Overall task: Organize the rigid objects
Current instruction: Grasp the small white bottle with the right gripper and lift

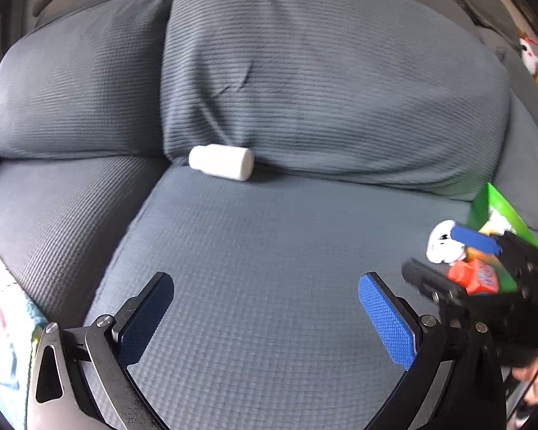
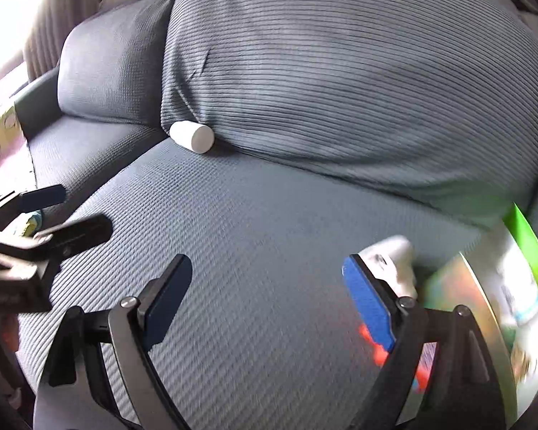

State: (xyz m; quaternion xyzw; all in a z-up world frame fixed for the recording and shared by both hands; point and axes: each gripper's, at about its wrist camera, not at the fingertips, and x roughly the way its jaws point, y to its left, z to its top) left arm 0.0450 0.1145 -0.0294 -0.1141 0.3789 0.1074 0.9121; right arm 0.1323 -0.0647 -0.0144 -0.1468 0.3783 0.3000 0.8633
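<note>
A white cylindrical bottle (image 1: 221, 161) lies on its side on the grey sofa seat (image 1: 269, 268), against the back cushion; it also shows in the right wrist view (image 2: 193, 137). My left gripper (image 1: 265, 308) is open and empty over the seat, well short of the bottle. My right gripper (image 2: 265, 297) is open, with nothing between its pads. It shows at the right of the left wrist view (image 1: 448, 261), beside a green box (image 1: 498, 215) that holds a white object (image 1: 443, 242) and a red item (image 1: 475, 279).
Two large grey back cushions (image 1: 322, 71) rise behind the seat. A patterned cloth (image 1: 3, 340) lies at the left edge. Colourful toys (image 1: 536, 68) sit at the far right. The green box (image 2: 520, 286) is blurred at the right of the right wrist view.
</note>
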